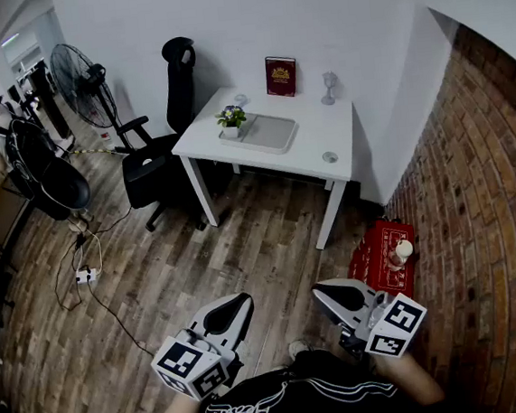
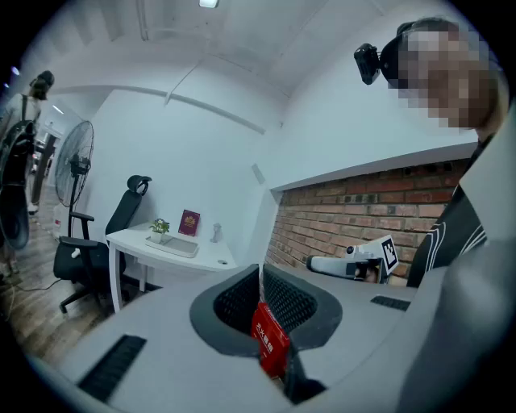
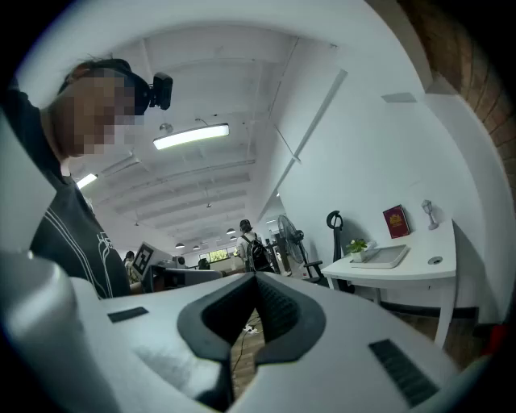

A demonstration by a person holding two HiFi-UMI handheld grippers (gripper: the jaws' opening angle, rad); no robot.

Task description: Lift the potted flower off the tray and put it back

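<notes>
The potted flower (image 1: 230, 117) is small, with green leaves in a white pot. It stands on the left end of a pale tray (image 1: 272, 133) on the white table (image 1: 333, 135), far across the floor. Both grippers are held close to the person's body, well away from the table. My left gripper (image 1: 238, 305) is shut and holds nothing. My right gripper (image 1: 324, 293) also has its tips together and is empty. The flower (image 2: 160, 227) looks tiny in the left gripper view, as does the flower (image 3: 356, 246) in the right gripper view.
A red book (image 1: 281, 75) and a small goblet (image 1: 328, 87) stand at the table's back. A black office chair (image 1: 158, 161) and a fan (image 1: 82, 74) stand to its left. A red mat (image 1: 383, 257) lies by the brick wall (image 1: 485, 206). A cable (image 1: 98, 289) crosses the wood floor.
</notes>
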